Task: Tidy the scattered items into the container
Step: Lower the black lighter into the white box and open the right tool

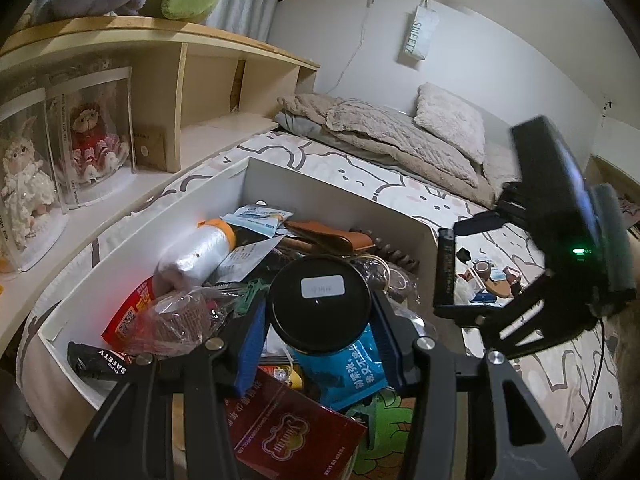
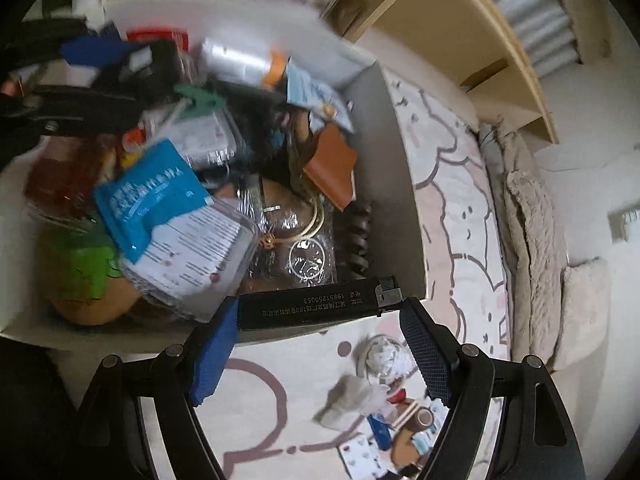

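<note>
A white box (image 1: 332,194) on the bed holds several packets and bags. My left gripper (image 1: 318,326) is shut on a round black-lidded jar (image 1: 319,300) and holds it over the box's clutter. My right gripper (image 2: 316,330) is shut on a long black lighter (image 2: 316,307), held lengthwise between its blue pads just above the near wall of the box (image 2: 400,216). The right gripper with the lighter (image 1: 446,270) also shows in the left wrist view, at the box's right edge. Several small items (image 2: 396,412) lie scattered on the bedsheet outside the box.
A wooden shelf (image 1: 168,76) with boxed dolls (image 1: 94,136) runs along the left of the bed. A folded blanket and pillow (image 1: 400,136) lie at the far end. The sheet (image 2: 452,200) beside the box is patterned.
</note>
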`<state>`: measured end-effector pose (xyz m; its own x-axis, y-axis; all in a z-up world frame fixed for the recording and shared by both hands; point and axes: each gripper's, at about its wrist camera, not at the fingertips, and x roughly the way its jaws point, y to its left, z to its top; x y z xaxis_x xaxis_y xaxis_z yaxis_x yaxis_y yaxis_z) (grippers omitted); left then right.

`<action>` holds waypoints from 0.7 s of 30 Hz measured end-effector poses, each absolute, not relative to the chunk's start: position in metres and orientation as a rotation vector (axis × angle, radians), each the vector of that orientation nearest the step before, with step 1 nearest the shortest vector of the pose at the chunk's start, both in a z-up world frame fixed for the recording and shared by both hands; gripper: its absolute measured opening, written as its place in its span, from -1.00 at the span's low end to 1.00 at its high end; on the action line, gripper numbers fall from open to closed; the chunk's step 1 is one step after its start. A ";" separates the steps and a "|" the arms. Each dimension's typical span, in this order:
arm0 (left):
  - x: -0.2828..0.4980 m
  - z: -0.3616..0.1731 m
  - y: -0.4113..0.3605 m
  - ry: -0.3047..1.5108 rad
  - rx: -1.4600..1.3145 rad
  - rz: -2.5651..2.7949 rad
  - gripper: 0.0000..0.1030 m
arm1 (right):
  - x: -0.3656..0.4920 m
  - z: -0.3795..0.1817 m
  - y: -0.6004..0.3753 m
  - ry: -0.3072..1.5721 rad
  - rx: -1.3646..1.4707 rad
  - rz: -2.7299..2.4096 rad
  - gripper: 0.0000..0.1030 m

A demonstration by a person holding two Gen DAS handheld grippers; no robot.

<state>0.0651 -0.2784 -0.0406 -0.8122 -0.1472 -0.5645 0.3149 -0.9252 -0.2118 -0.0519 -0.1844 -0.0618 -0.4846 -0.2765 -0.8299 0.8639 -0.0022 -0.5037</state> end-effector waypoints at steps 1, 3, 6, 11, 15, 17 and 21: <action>0.065 -0.041 -0.278 0.432 0.821 -2.745 -0.03 | -0.053 -0.064 -0.188 1.407 0.670 -1.620 0.57; 0.065 -0.040 -0.279 0.425 0.823 -2.749 -0.03 | -0.053 -0.067 -0.191 1.440 0.682 -1.594 0.57; 0.064 -0.039 -0.282 0.417 0.823 -2.751 -0.03 | -0.057 -0.068 -0.197 1.469 0.745 -1.558 0.57; 0.062 -0.039 -0.285 0.420 0.819 -2.756 -0.03 | -0.073 -0.071 -0.208 1.494 0.916 -1.491 0.57; 0.061 -0.039 -0.285 0.407 0.831 -2.753 -0.03 | -0.075 -0.072 -0.212 1.522 0.939 -1.481 0.65; 0.060 -0.040 -0.285 0.400 0.841 -2.752 -0.03 | -0.075 -0.069 -0.210 1.526 0.917 -1.494 0.88; 0.057 -0.039 -0.285 0.403 0.842 -2.760 -0.03 | -0.071 -0.063 -0.205 1.474 0.900 -1.514 0.93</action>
